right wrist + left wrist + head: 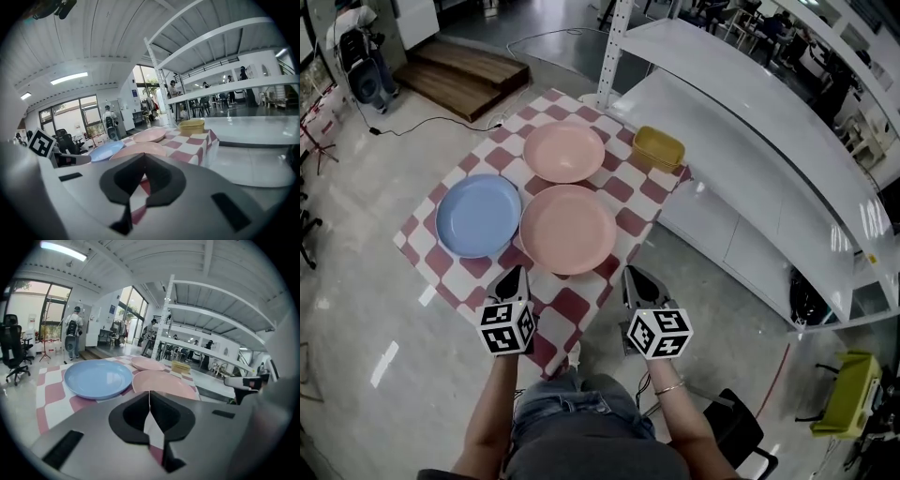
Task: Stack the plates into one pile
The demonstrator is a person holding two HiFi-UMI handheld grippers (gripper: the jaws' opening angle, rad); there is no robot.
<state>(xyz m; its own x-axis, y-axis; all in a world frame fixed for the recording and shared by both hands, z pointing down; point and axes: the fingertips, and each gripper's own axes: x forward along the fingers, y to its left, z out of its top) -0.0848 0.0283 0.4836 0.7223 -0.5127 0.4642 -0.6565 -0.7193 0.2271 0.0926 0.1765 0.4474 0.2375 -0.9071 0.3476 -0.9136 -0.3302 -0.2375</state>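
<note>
The grey, black-padded left gripper [514,277] and right gripper [635,278] each carry a black-and-white marker cube. Faded blue denim jeans [572,408]; thin wrist bracelet [668,387] at five o'clock from the right cube.

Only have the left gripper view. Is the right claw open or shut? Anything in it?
Observer: Shut. The right claw has nothing between its jaws.
Operator: Where do the two claws sit relative to the table?
Observer: From the head view, both are at the near side of the table. The left claw and the right claw flank the front rim of the near pink plate. Neither holds a plate.
Operator: What's the yellow thing behind the plates?
Observer: From above it's a rectangular yellow tub at the far right corner of the table. It looks empty.
</note>
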